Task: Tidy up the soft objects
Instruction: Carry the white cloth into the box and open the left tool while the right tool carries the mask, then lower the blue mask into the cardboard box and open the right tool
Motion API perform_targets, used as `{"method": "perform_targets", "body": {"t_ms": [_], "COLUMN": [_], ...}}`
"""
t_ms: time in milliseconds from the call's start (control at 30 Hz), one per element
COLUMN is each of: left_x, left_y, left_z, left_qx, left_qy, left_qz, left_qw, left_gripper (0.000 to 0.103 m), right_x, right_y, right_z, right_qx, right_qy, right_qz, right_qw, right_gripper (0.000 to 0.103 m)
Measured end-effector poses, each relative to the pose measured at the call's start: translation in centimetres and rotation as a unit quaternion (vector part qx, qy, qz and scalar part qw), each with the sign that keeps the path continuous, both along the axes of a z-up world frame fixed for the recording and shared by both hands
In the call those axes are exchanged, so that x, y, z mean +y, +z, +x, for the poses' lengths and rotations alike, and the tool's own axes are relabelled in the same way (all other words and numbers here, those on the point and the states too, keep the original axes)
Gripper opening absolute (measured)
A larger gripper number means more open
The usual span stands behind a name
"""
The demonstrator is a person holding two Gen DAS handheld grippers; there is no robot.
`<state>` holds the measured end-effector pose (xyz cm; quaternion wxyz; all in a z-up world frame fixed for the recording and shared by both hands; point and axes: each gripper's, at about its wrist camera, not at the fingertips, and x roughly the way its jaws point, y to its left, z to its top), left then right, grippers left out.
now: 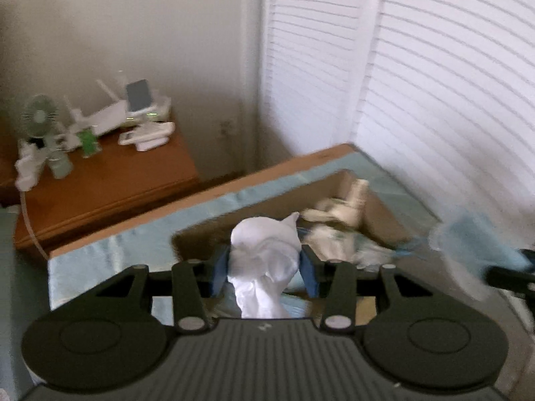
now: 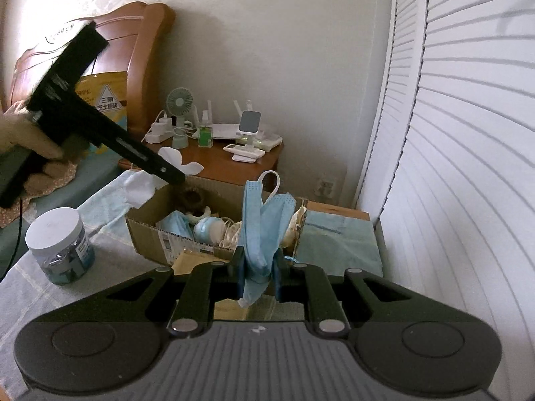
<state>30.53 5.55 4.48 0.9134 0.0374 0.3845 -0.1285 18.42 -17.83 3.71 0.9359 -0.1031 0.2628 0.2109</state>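
Two tongs are showing: the left tongs [image 1: 264, 267] and the right tongs [image 2: 259, 267]. One cardboard box [image 2: 150, 230] is sitting on the bench. One lidded jar [image 2: 60, 247], one small fan [image 2: 178, 103] and one router [image 2: 225, 130] are standing nearby.

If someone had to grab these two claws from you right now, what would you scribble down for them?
Left claw: gripping a bunched white cloth, held up over the cardboard box.
Right claw: shut on a blue face mask, also held up by the box.
Where things are: the box sits on the cloth-covered surface and already holds more masks and other soft bits. A white-lidded jar stands to its left.
Done: both items are picked up.
Left: I can't tell from here where each is meant to go; probably sort them, then deal with the rest in the box.
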Motion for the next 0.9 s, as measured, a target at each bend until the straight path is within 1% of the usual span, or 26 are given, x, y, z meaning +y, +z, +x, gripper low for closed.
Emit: {"method": "perform_targets", "body": {"t_ms": [33,67,100,133,167,233,300,367,433,500,600,767,900], "left_x": [0.2,0.4,0.6,0.8,1.0,1.2,0.9,0.4,0.1,0.0,0.1,0.4,1.3], "left_y": [-0.4,-0.7,-0.9,-0.9,-0.9,-0.4,0.5,1.3,2.0,2.4,2.5,1.9,1.5], "left_z": [0.3,0.5,0.6,0.5,0.3,-0.3,-1.5,-3.3,-5.1,-7.0,-10.1,-13.4,-14.7], "left_qx": [-0.001,-0.002,-0.002,-0.009,-0.023,-0.028,-0.036,-0.056,-0.074,-0.086,-0.102,-0.127,-0.124], "left_qy": [0.01,0.023,0.036,0.045,0.055,0.066,0.057,0.047,0.043,0.041,0.046,0.076,0.097], "left_qz": [-0.001,-0.004,-0.01,-0.017,-0.022,-0.018,-0.007,0.012,0.027,0.031,0.028,0.038,0.016], "left_qw": [1.0,0.9997,0.9993,0.9988,0.998,0.9973,0.9977,0.9972,0.996,0.995,0.9933,0.9883,0.9874], "left_gripper": [0.051,0.067,0.078,0.092,0.094,0.094,0.095,0.101,0.102,0.102,0.102,0.102,0.102], "right_x": [0.0,0.1,0.1,0.1,0.1,0.2,0.2,0.1,0.1,0.3,0.9,2.5,4.1], "right_y": [0.0,0.0,-0.1,-0.2,-0.2,-0.2,-0.3,-0.2,-0.1,0.0,0.3,0.2,-0.3], "right_z": [0.1,0.2,0.2,0.3,0.4,0.6,0.8,1.4,2.0,2.8,4.3,7.4,10.1], "right_qx": [0.0,0.0,0.0,0.001,0.002,0.004,0.007,0.015,0.02,0.027,0.035,0.054,0.07], "right_qy": [0.0,0.001,0.002,0.001,0.002,0.003,0.004,0.006,0.01,0.017,0.026,0.044,0.051], "right_qz": [0.0,-0.001,-0.001,-0.002,-0.002,-0.003,-0.003,0.003,0.011,0.019,0.028,0.048,0.057], "right_qw": [1.0,1.0,1.0,1.0,1.0,1.0,1.0,1.0,1.0,0.999,0.999,0.996,0.995], "right_gripper": [0.019,0.019,0.019,0.019,0.019,0.019,0.019,0.019,0.019,0.019,0.019,0.019,0.02]}}
